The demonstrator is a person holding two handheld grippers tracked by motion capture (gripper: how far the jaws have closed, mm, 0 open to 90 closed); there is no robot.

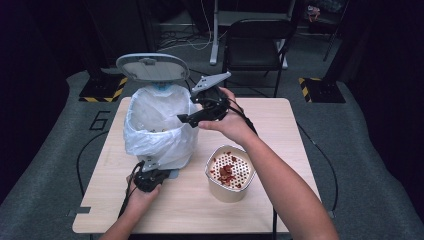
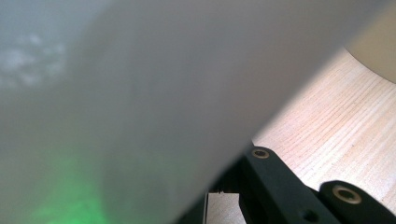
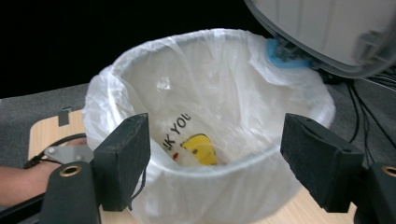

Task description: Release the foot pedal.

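A small trash bin (image 1: 160,130) lined with a white plastic bag (image 3: 210,116) stands on the wooden table (image 1: 270,200), its lid (image 1: 152,67) raised. The right gripper (image 1: 202,107) hovers at the bin's rim, fingers (image 3: 123,158) spread wide and empty. The left gripper (image 1: 150,177) presses against the bin's near base; whether its fingers are spread or pressed together cannot be told. Beside the bin sits a beige container (image 1: 230,175) with a perforated insert holding red scraps (image 1: 226,172).
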